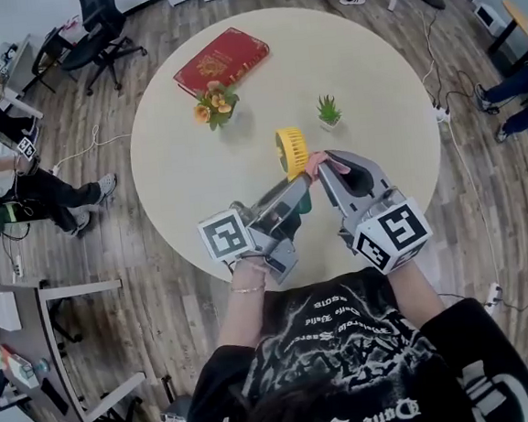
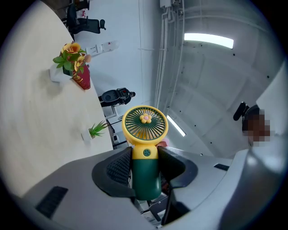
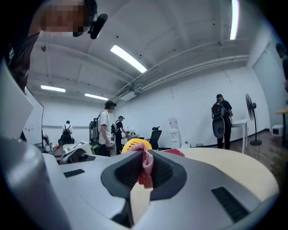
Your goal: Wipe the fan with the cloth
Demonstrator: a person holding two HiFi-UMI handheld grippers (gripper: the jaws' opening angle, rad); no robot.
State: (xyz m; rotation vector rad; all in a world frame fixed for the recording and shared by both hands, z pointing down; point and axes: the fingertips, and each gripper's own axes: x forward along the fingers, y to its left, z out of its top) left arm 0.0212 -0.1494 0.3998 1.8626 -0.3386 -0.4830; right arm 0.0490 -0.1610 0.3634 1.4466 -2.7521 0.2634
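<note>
Head view: the small fan [image 1: 291,151], yellow round grille on a dark green plastic handle, hangs over the round cream worktop's [image 1: 372,77] 6 o'clock side, long axis roughly 6 to 12 o'clock, the left tongs [image 1: 302,193] closed part-way onto its handle. The right tongs [image 1: 321,167], pinched on a crumpled pink cloth [image 1: 315,161], sit at the grille's 4 o'clock, seemingly touching its rim; wiping likely runs towards 10 o'clock.
</note>
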